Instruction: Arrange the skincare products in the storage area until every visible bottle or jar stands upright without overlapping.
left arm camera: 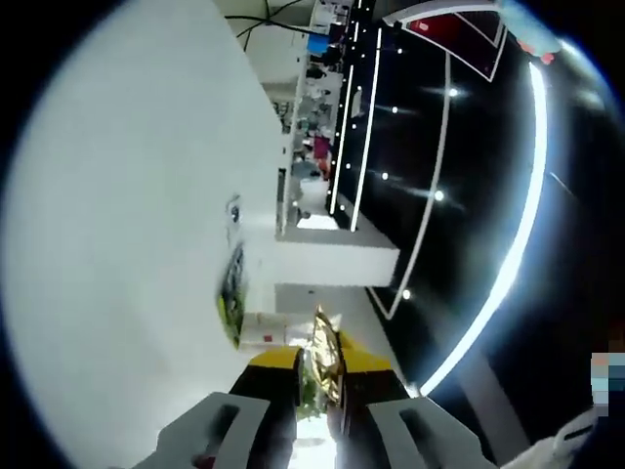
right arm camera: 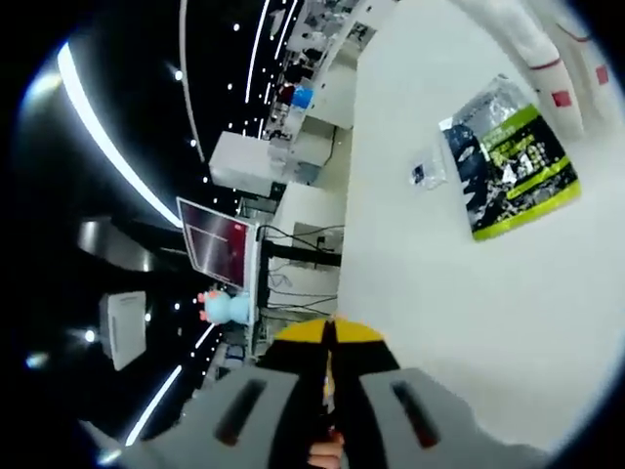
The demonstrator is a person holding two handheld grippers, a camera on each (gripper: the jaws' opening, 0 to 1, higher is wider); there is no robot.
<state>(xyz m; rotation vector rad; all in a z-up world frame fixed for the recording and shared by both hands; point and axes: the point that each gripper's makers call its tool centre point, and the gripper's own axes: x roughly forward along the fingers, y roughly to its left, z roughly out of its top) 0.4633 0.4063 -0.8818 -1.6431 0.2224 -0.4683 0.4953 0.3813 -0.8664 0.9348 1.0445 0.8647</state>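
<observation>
Packet (right arm camera: 508, 168) on table (right arm camera: 439, 313)

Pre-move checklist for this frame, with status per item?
1. Left claw load: shut on a gold crinkled foil packet. ok.
2. Right claw load: jaws together, something thin and yellowish pinched between them; what it is, cannot tell.
3. Bottles or jars to stand upright: none identifiable on the white table. cannot tell.
4. Green-and-black printed pouch: lying flat, not upright. not ok.
5. Small clear packet beside the pouch: apart from it, no overlap. ok.
6. Views rolled hard sideways; storage area location cannot tell.
</observation>
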